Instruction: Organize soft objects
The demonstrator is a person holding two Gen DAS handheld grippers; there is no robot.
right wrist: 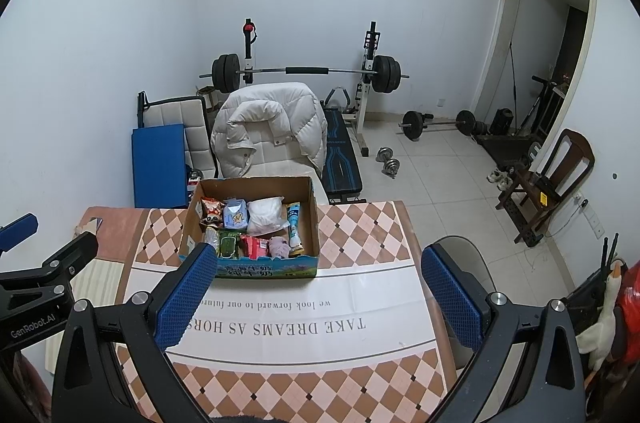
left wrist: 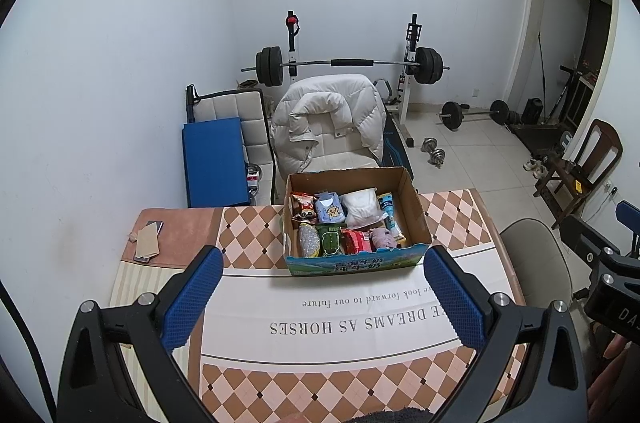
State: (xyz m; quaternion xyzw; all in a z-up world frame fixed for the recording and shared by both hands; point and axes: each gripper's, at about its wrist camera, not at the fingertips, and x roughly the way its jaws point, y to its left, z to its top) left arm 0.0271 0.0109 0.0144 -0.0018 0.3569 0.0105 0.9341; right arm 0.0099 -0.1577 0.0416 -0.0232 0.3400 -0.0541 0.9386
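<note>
An open cardboard box stands on the far half of the table. It holds several soft packets: a white bag, a blue packet, a green packet, a red packet and a purple soft item. My left gripper is open and empty, above the table in front of the box. My right gripper is open and empty, to the right of the left one.
A phone and a brown card lie at the table's far left. A grey chair stands right of the table. A chair with a white jacket, a barbell rack and weights stand behind.
</note>
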